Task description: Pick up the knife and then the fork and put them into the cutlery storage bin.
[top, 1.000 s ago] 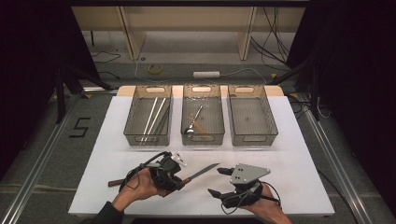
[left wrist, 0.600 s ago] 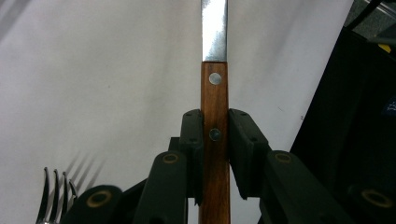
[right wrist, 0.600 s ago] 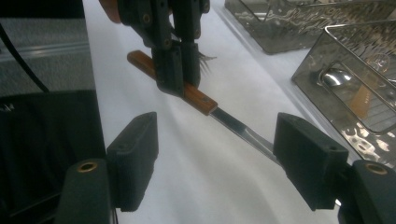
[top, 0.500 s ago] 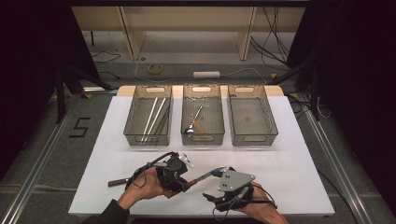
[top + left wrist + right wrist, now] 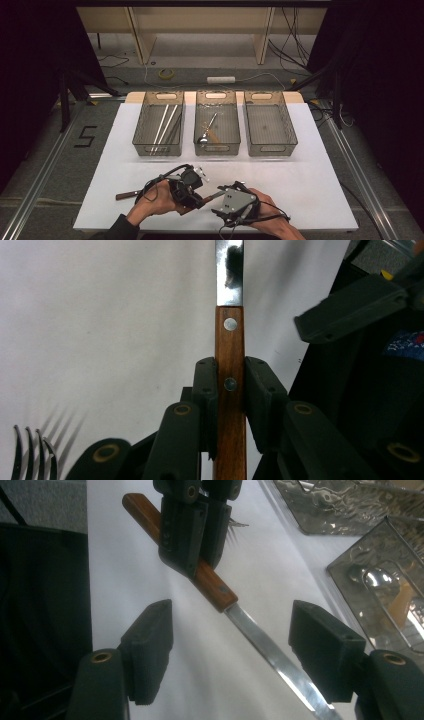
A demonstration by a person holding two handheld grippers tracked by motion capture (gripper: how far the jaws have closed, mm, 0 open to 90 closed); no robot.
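Left gripper view: left gripper (image 5: pixel 230 390) clamps the knife (image 5: pixel 230 335) by its wooden handle, presenting the blade near the table's front edge to the gaping right gripper (image 5: pixel 230 650).

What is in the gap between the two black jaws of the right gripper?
In the right gripper view, the knife has its shiny blade running through the open gap of the right gripper, touching neither jaw. The left gripper clamps its wooden handle.
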